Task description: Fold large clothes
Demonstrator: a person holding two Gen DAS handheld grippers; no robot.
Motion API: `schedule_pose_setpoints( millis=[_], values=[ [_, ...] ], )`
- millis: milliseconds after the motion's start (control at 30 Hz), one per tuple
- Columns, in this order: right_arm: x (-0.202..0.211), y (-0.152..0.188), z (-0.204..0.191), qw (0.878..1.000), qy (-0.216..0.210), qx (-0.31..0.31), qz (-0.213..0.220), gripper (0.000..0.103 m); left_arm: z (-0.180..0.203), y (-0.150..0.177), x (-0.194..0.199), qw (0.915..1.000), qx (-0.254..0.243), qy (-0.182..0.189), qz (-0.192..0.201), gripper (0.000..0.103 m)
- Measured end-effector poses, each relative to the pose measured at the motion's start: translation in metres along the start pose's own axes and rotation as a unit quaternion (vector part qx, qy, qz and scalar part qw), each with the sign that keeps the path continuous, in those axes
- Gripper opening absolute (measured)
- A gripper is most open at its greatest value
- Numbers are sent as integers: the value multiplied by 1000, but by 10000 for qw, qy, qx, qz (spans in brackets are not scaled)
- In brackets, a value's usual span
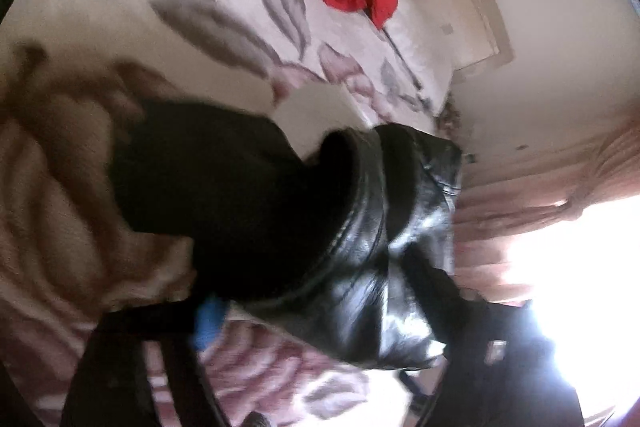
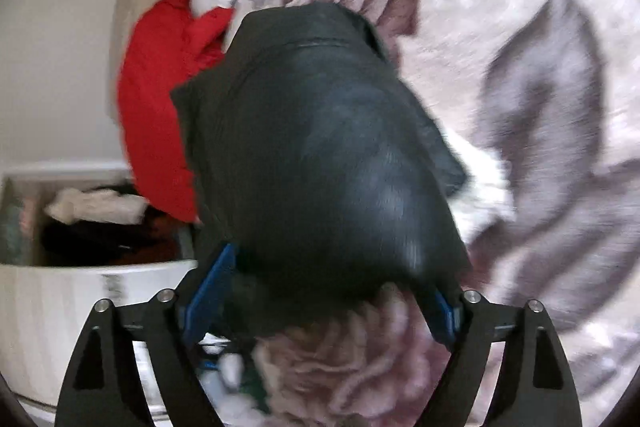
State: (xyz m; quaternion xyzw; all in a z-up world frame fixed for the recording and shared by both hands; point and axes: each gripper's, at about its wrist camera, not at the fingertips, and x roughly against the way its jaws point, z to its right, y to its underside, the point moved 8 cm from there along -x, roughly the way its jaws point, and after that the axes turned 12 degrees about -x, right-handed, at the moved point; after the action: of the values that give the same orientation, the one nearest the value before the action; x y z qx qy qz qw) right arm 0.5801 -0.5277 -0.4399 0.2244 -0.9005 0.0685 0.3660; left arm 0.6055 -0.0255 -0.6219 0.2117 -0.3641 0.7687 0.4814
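On bedspread [image 2: 520,7], blk jacket [image 2: 320,147] hides jaws.

Black jacket [image 2: 320,155] hides right fingers [image 2: 208,291]; both views motion-blurred.

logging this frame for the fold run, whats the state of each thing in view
black leather jacket: bunched, lifted off the bed, not yet folded
right gripper: jaws wide, jacket bulging between them
left gripper: blurred, jacket at its fingers, grip unclear
red garment: crumpled at the bed edge
floral bedspread: spread flat
white basket: holds mixed clothes
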Motion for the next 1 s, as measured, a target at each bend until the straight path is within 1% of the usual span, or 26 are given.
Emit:
schedule_pose_setpoints(
  millis=[33, 67, 100, 133, 167, 200, 233, 267, 300, 367, 433, 467, 533, 567, 600, 667, 700, 767, 833, 867, 900, 933, 1000],
  values=[
    [6, 3, 0, 9990, 349, 243, 109, 87, 2, -1, 4, 9997, -168, -194, 25, 103],
    [16, 4, -2, 9942, 827, 619, 315, 87, 8, 0, 11, 9980, -432, -452, 62, 103],
    [25, 6, -6, 9871, 1175, 966, 501, 88, 13, 0, 17, 9952, -679, -698, 77, 103],
    [32, 8, -8, 9778, 1542, 1250, 669, 92, 18, 1, 22, 9910, -916, -972, 96, 103],
    [40, 9, -10, 9621, 2042, 1571, 896, 97, 30, 2, 32, 9827, -1275, -1335, 135, 103],
    [53, 7, -15, 9374, 2574, 2011, 1205, 98, 38, 4, 39, 9763, -1520, -1530, 180, 103],
    [59, 9, -19, 9217, 2838, 2268, 1363, 98, 46, 5, 46, 9676, -1757, -1804, 182, 103],
    [69, 10, -23, 9056, 3076, 2497, 1511, 98, 50, 7, 51, 9615, -1911, -1967, 172, 103],
    [75, 9, -27, 9013, 3133, 2563, 1544, 99, 60, 10, 57, 9554, -2108, -2062, 149, 103],
    [89, 10, -30, 8998, 3153, 2584, 1557, 99, 83, 18, 70, 9432, -2429, -2265, 53, 103],
    [110, 14, -36, 8945, 3241, 2642, 1580, 99, 104, 27, 85, 9374, -2630, -2284, 22, 103],
    [121, 21, -40, 8928, 3239, 2695, 1594, 99, 111, 27, 89, 9353, -2670, -2322, 29, 103],
    [149, 39, -52, 8873, 3231, 2828, 1682, 99, 138, 36, 114, 9331, -2782, -2278, 79, 103],
    [165, 46, -58, 8878, 3169, 2866, 1709, 99, 148, 38, 126, 9309, -2824, -2316, 119, 103],
    [181, 61, -66, 8887, 3108, 2906, 1708, 99, 158, 40, 134, 9298, -2857, -2318, 129, 103],
    [212, 77, -75, 8867, 3067, 2962, 1788, 100, 177, 48, 154, 9266, -2923, -2363, 145, 103],
    [223, 83, -79, 8860, 3051, 2988, 1807, 100, 188, 54, 171, 9239, -2950, -2432, 157, 103],
    [261, 103, -88, 8840, 3014, 3047, 1869, 100, 204, 64, 201, 9205, -2958, -2546, 185, 103],
    [295, 121, -95, 8824, 2985, 3087, 1921, 100, 219, 74, 233, 9198, -2934, -2598, 204, 103],
    [314, 132, -100, 8815, 2938, 3129, 1969, 100, 222, 78, 242, 9195, -2929, -2611, 231, 103],
    [327, 141, -103, 8798, 2913, 3167, 2018, 100, 230, 83, 259, 9185, -2924, -2648, 279, 103],
    [349, 153, -110, 8756, 2875, 3253, 2115, 100, 238, 88, 276, 9176, -2944, -2651, 327, 103],
    [380, 173, -119, 8708, 2801, 3350, 2257, 100, 250, 95, 301, 9127, -2977, -2762, 452, 103]
  ],
)
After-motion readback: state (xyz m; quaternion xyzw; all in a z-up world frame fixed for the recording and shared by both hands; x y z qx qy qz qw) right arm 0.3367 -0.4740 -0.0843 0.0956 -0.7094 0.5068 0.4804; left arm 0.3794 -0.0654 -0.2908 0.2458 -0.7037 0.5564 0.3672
